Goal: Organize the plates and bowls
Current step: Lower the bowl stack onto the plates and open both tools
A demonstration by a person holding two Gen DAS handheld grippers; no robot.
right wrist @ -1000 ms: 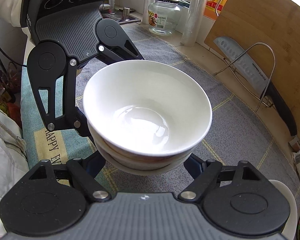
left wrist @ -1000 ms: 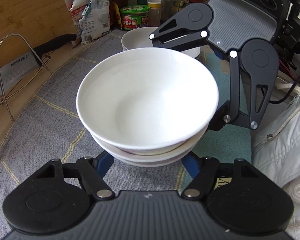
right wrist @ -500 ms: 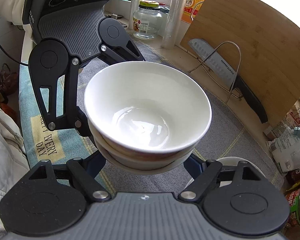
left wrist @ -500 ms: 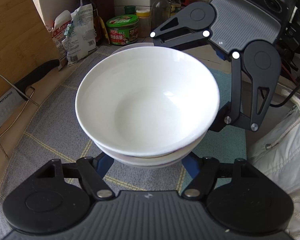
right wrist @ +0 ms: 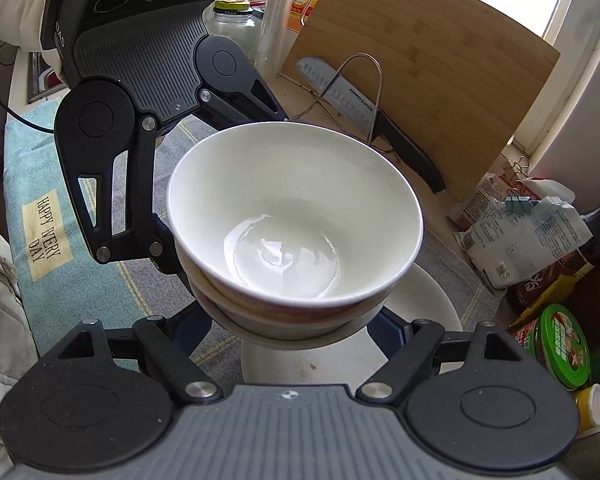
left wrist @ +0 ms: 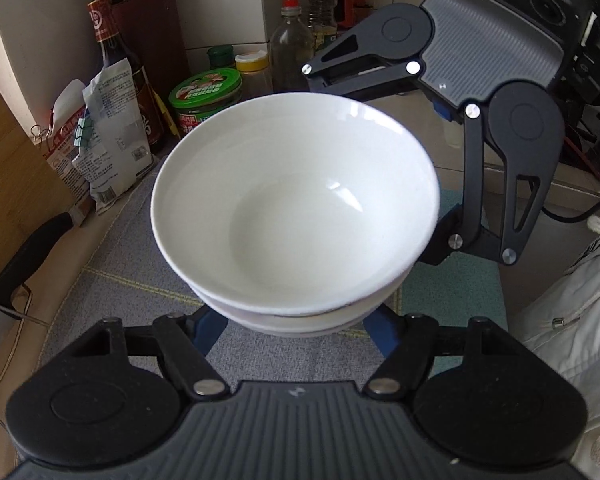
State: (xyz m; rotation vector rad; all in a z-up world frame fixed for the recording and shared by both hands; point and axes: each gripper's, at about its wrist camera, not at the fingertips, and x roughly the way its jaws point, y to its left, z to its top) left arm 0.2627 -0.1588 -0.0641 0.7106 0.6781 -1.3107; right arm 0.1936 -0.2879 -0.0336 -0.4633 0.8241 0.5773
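Both grippers, left gripper [left wrist: 296,324] and right gripper [right wrist: 296,320], grasp the stack of white bowls [right wrist: 296,220] from opposite sides, directly above the white plate [right wrist: 428,304].

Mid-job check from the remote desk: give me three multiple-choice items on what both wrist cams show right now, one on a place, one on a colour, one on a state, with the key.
1. Where is the knife?
A. Leaning on the wooden cutting board, in a wire stand
B. Inside the top bowl
C. On the teal mat

2. What colour is the lid of the round jar?
A. Red
B. Green
C. Blue

3. How is the stack of white bowls held?
A. Resting on the cloth, untouched
B. By the left gripper alone
C. Held up between the left gripper and right gripper, from opposite sides

Key: 1 A, the blade slants against the board. 2 B, the lid is green in both views. 3 C, each camera shows its own blue fingers under the stack and the other gripper opposite.
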